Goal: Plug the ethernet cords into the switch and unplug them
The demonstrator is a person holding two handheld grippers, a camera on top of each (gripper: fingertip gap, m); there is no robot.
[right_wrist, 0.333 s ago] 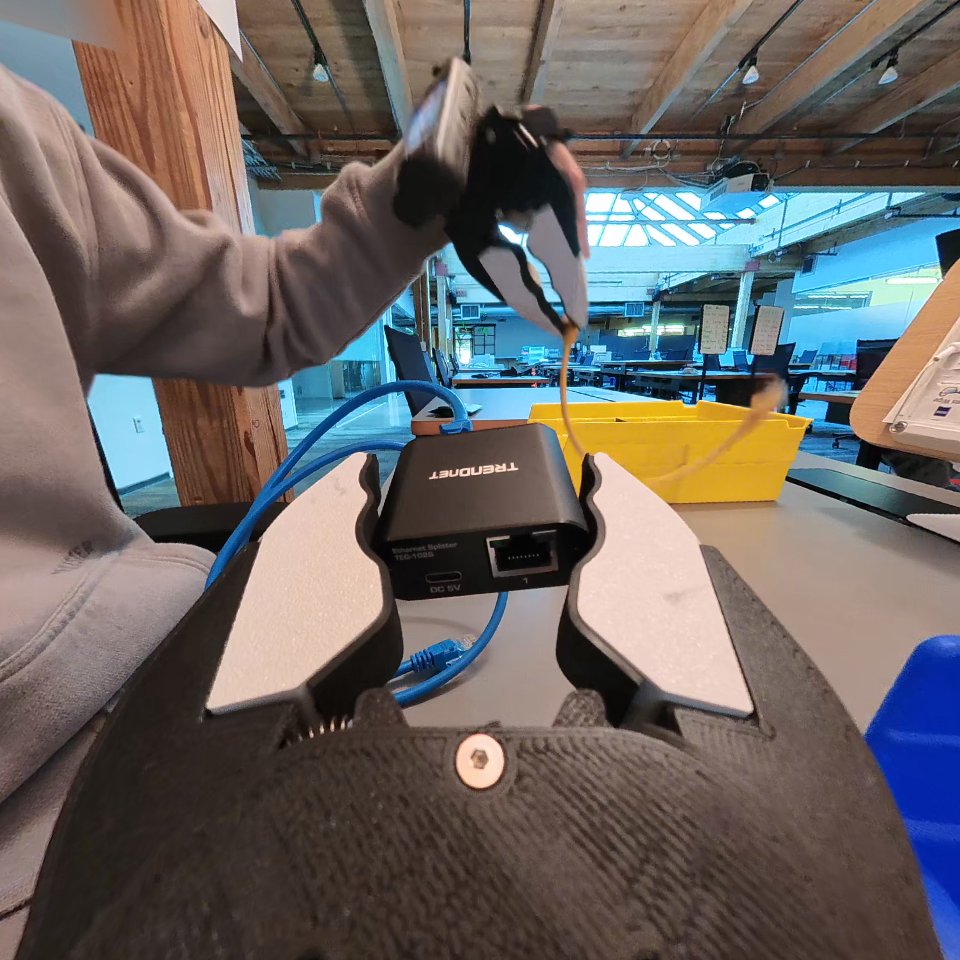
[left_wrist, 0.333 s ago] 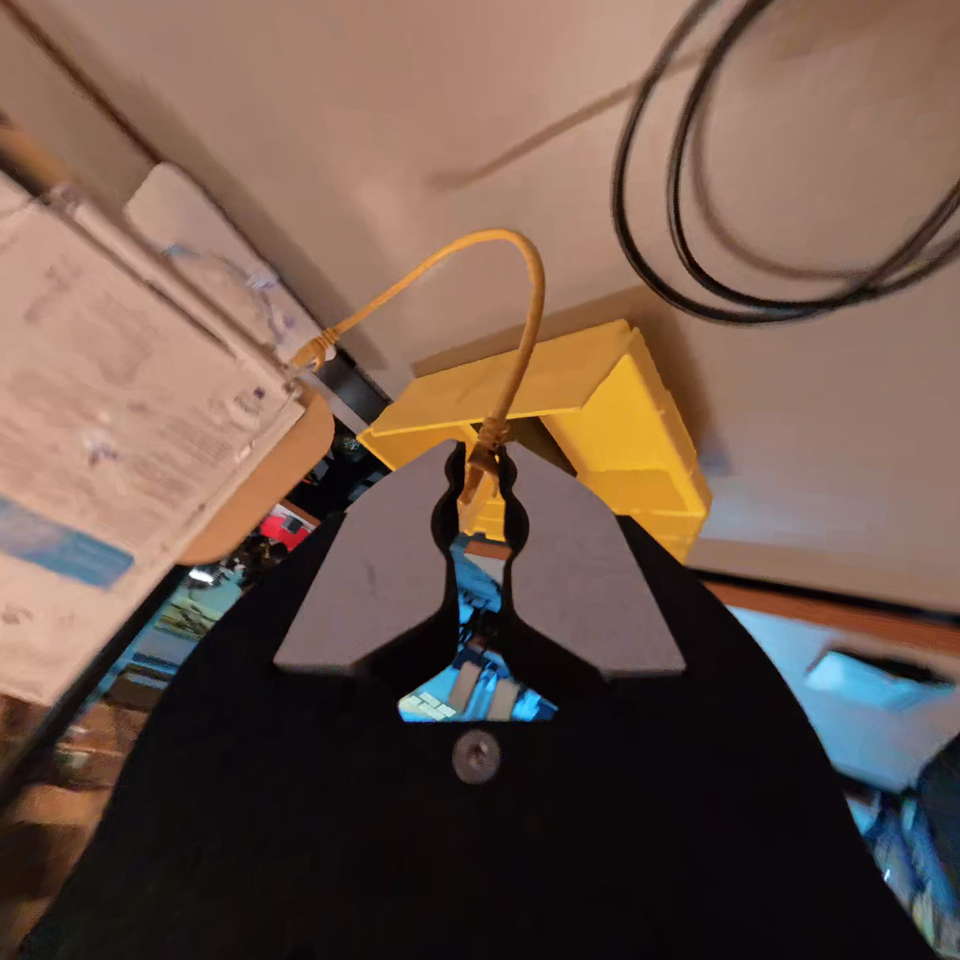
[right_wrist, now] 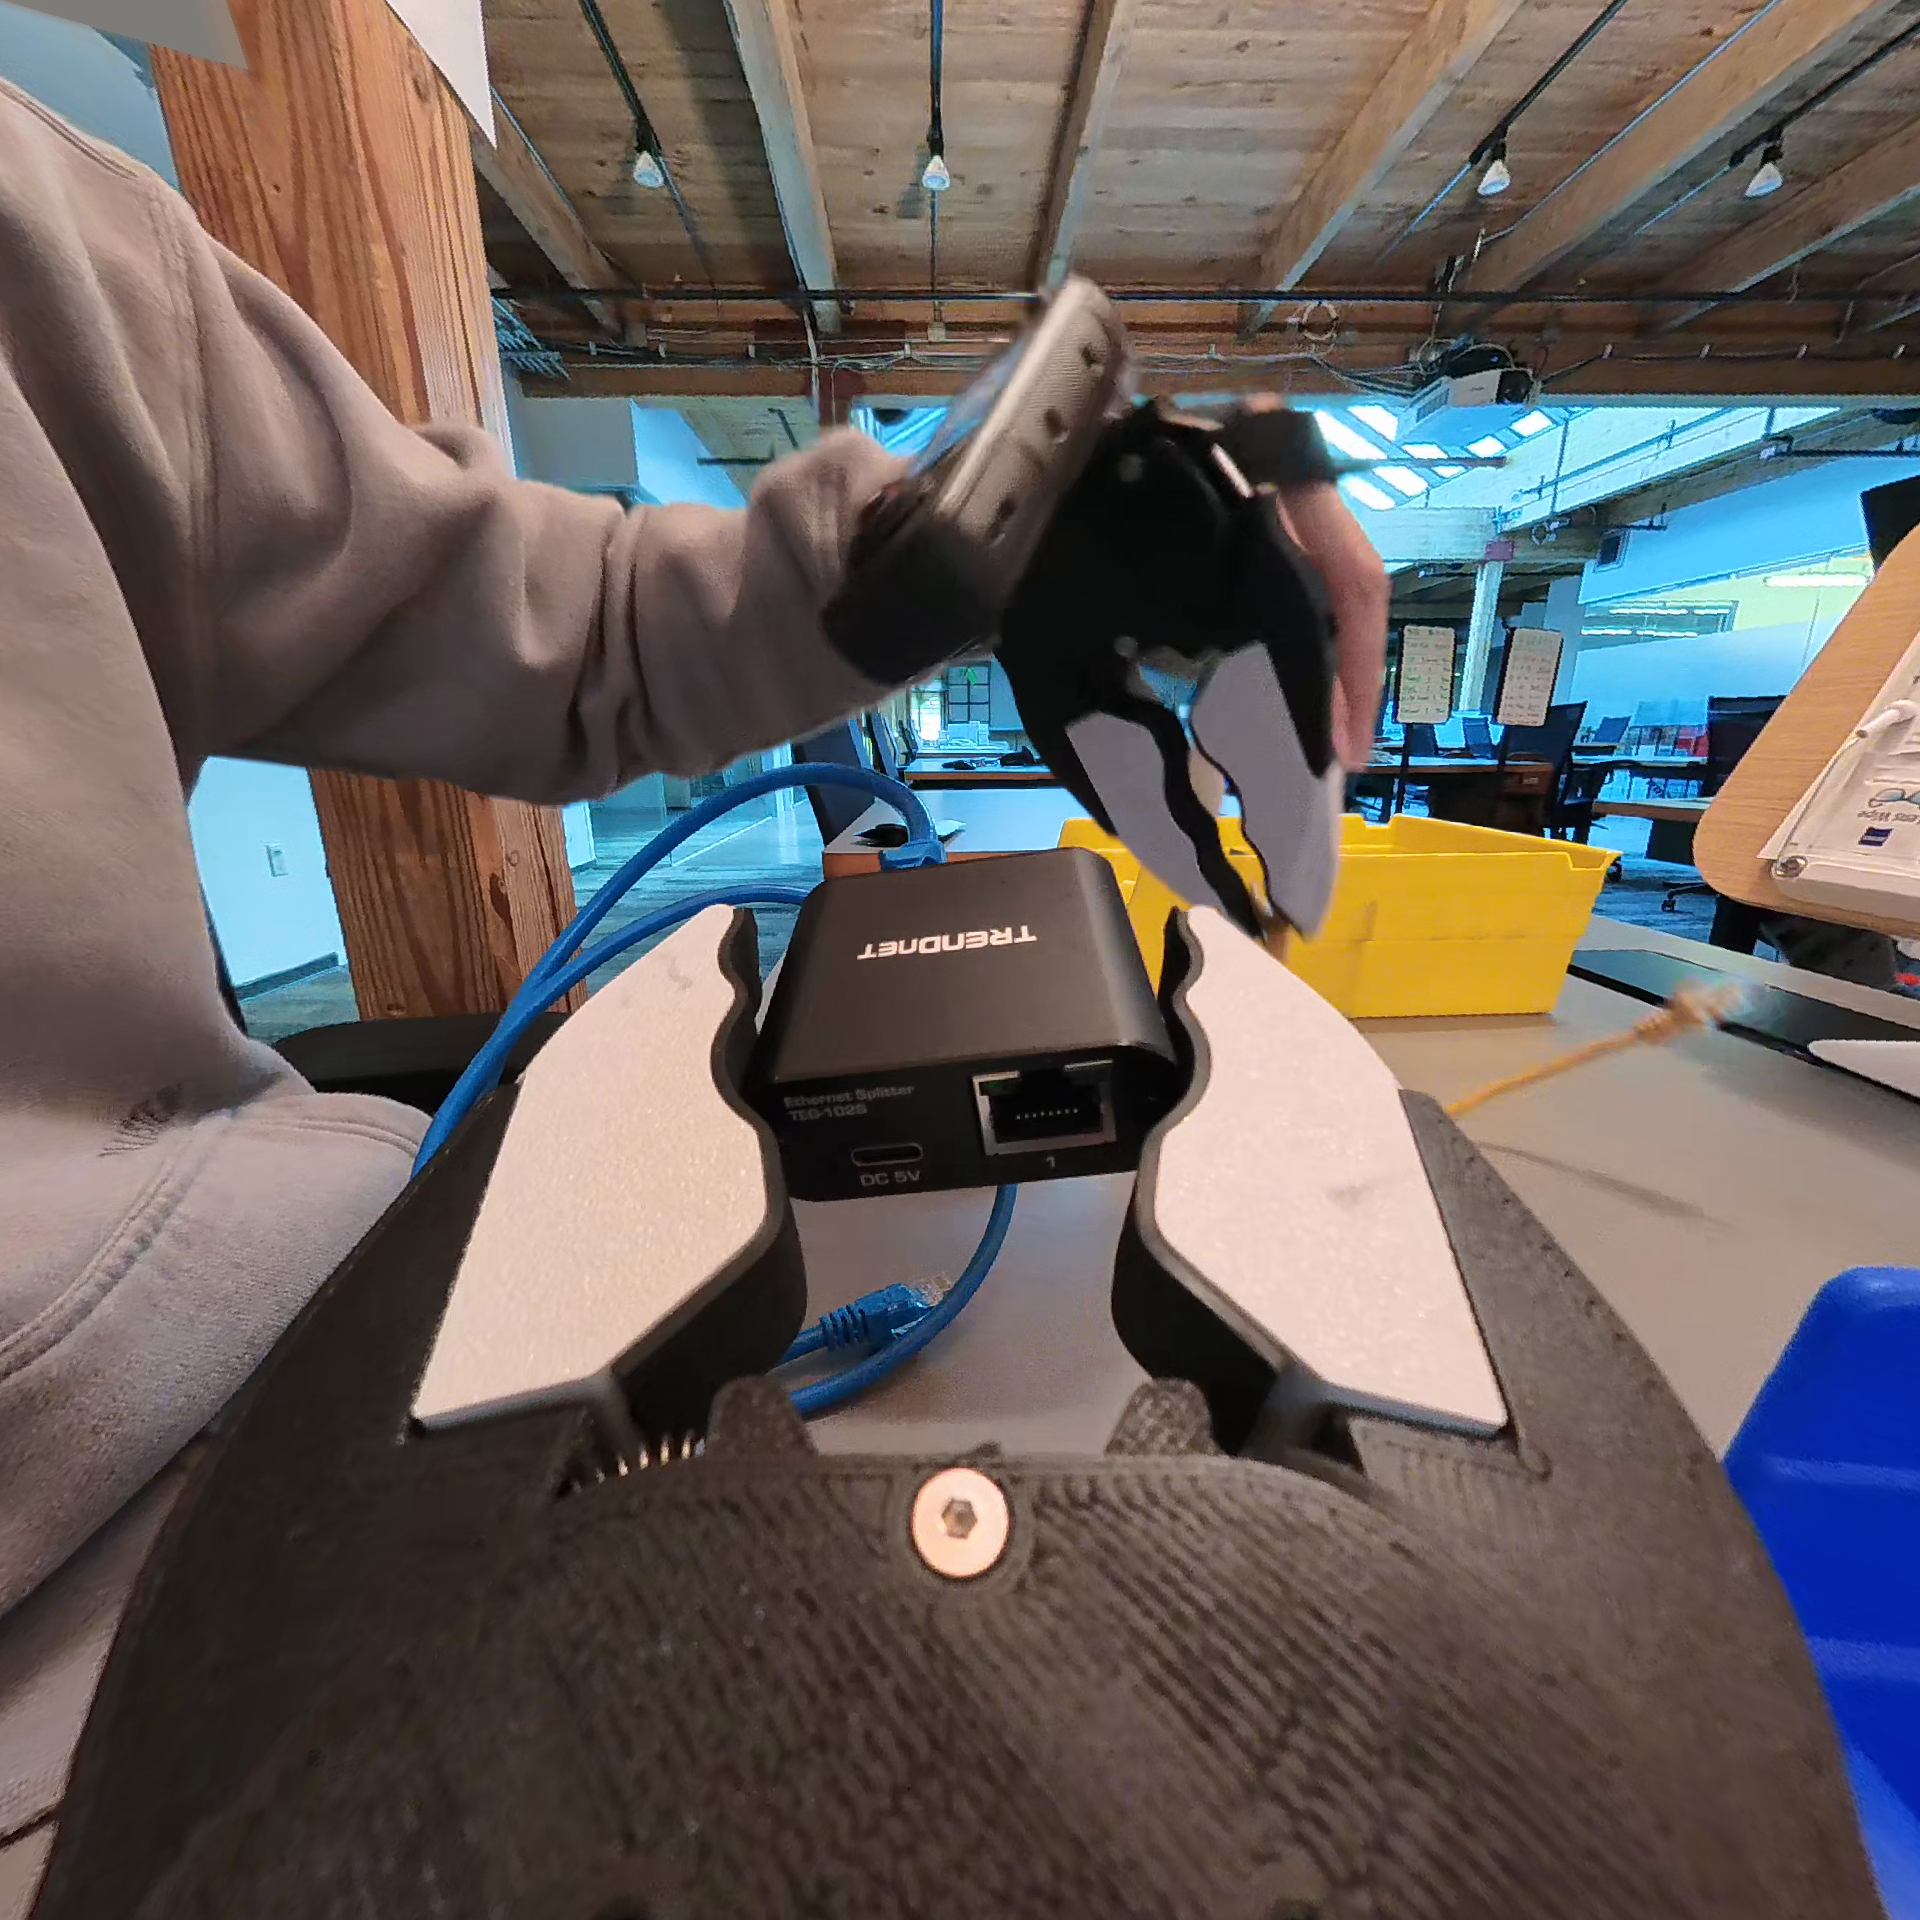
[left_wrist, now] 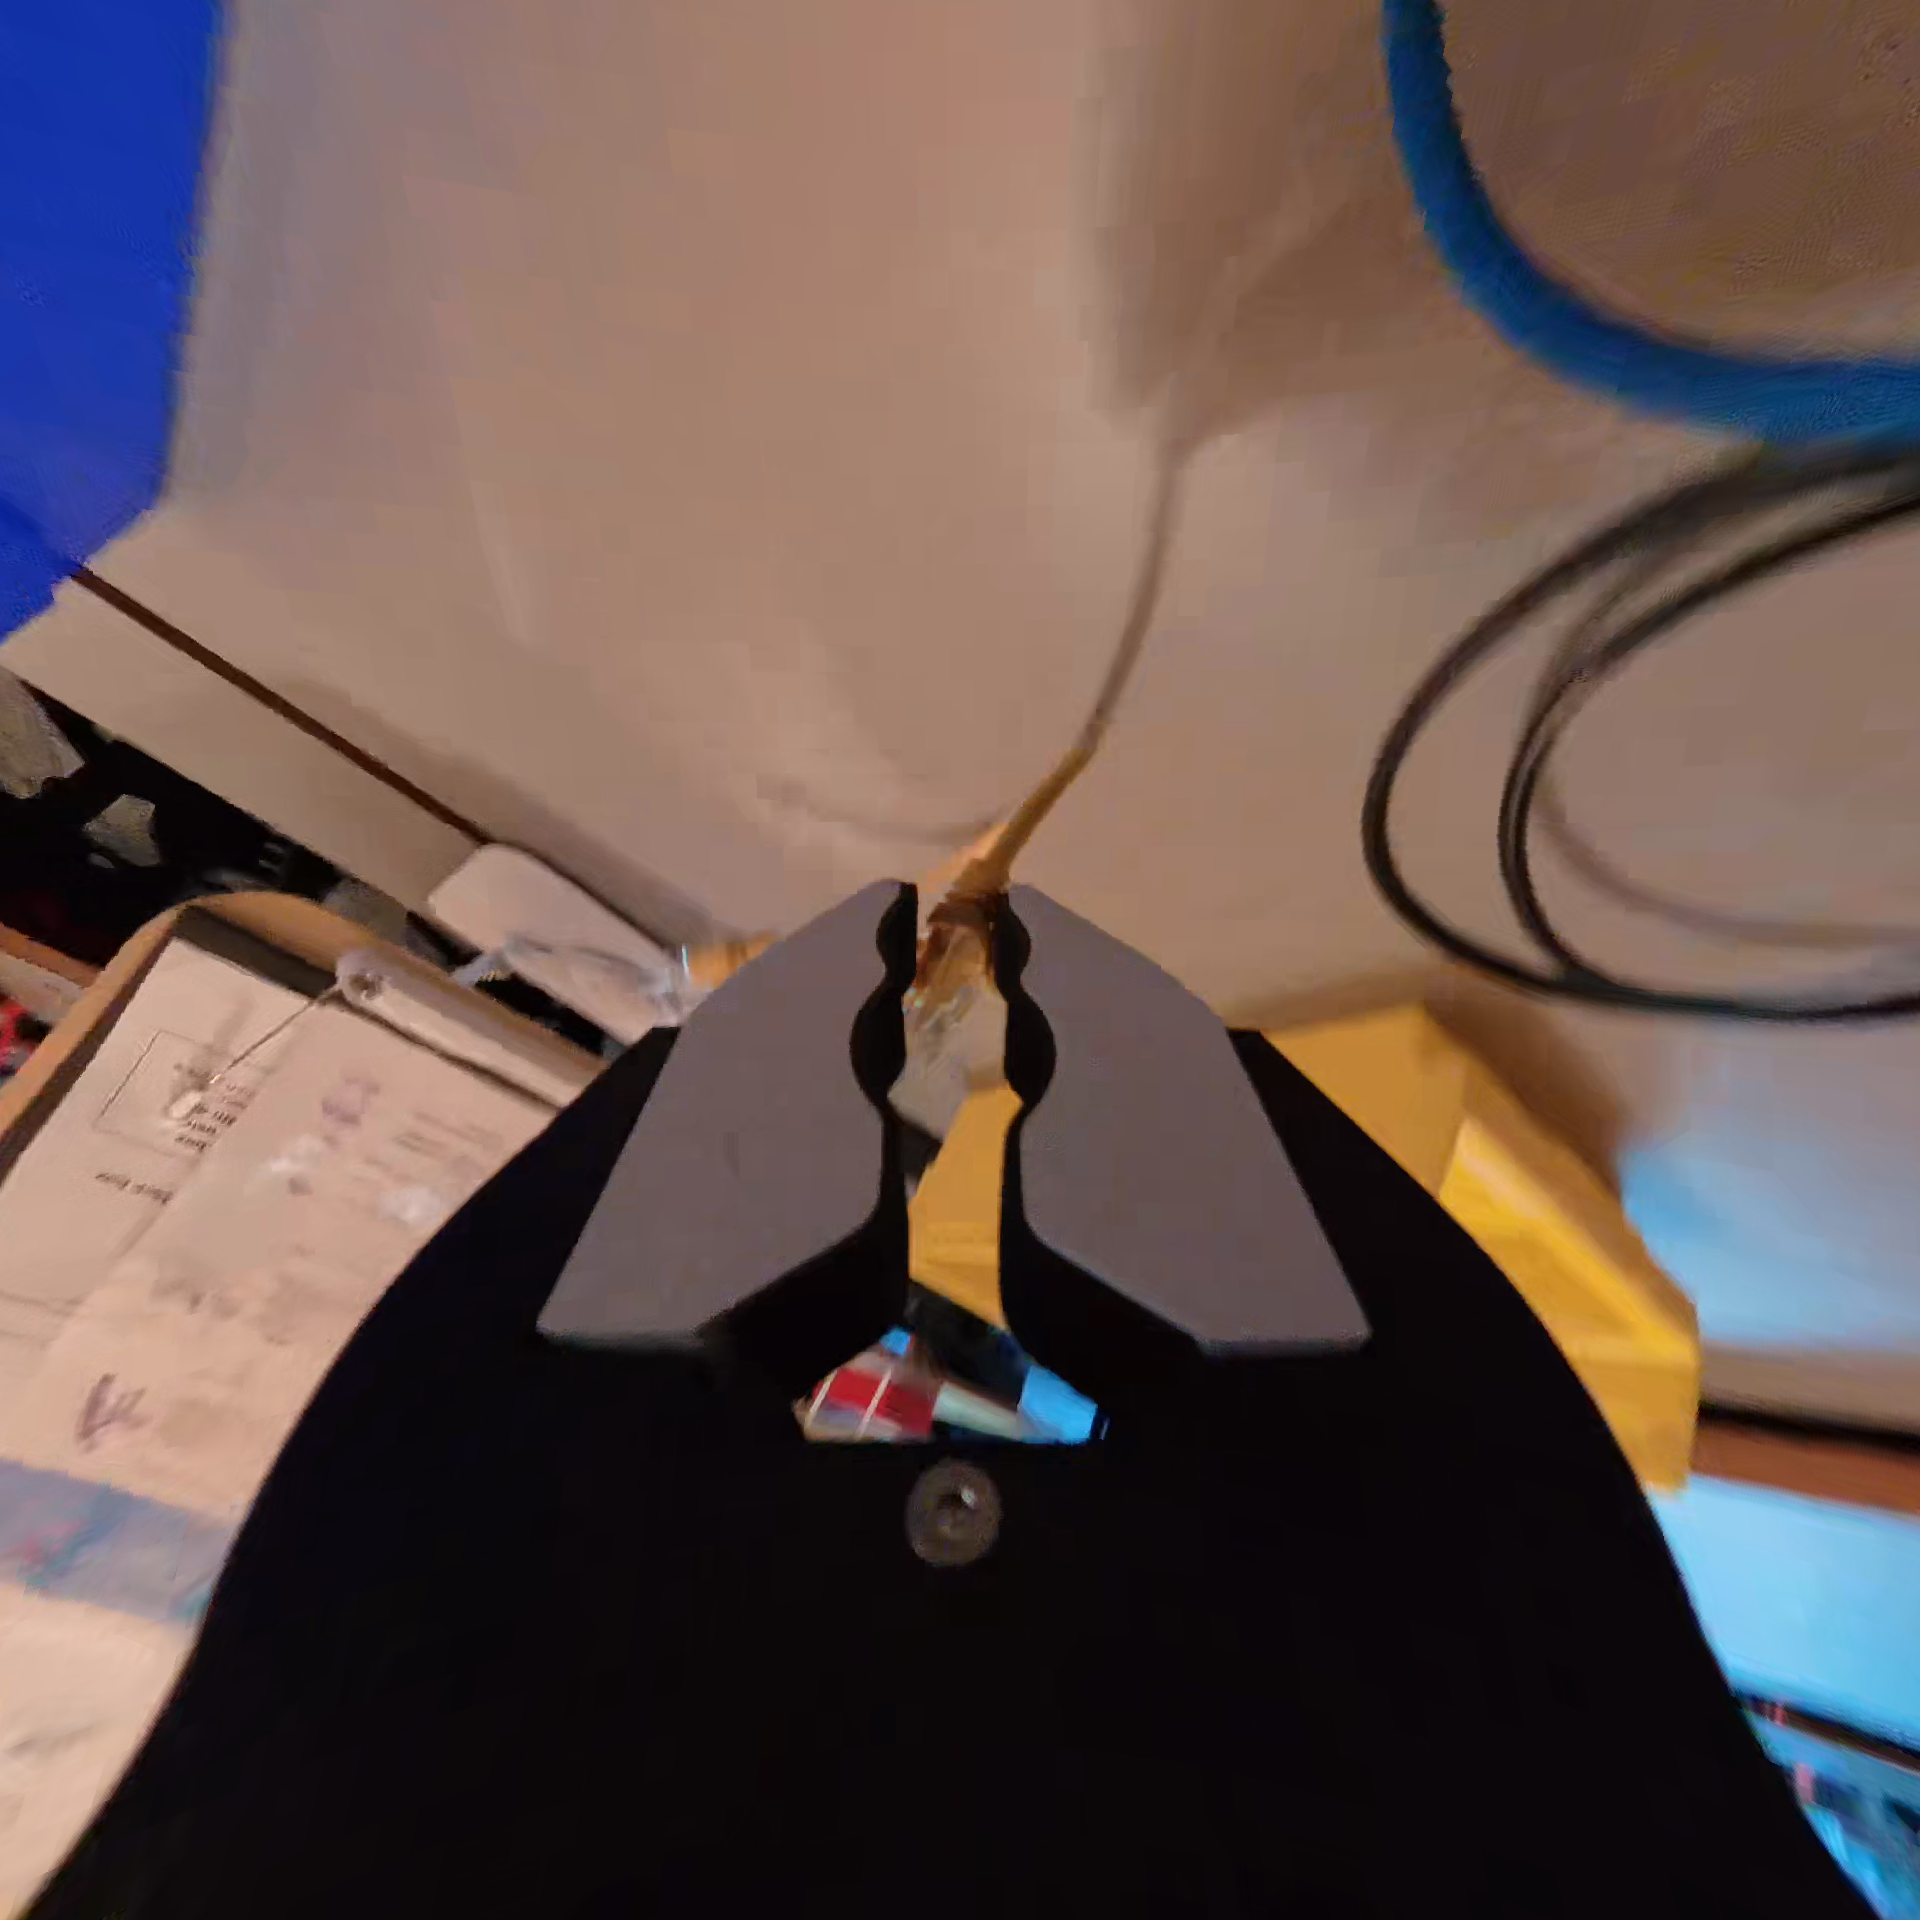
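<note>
Right gripper (right_wrist: pixel 961 1060) clamped on black switch (right_wrist: pixel 961 1023), lifted just above grey table (right_wrist: pixel 1662 1174); front port facing camera, vacant. Blue cord (right_wrist: pixel 623 935) plugged into switch's far side, loops left; its loose plug (right_wrist: pixel 878 1311) lies on table under switch. Left gripper (left_wrist: pixel 954 935) clenched on yellow cord (left_wrist: pixel 1117 665) plug, raised right of switch; cord trails right across table. Yellow bin (right_wrist: pixel 1455 914) far.

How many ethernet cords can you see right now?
2. The yellow cord has one plug pinched in the left gripper, its other end free over the table. The blue cord loops behind and under the switch. Others may be hidden.
</note>
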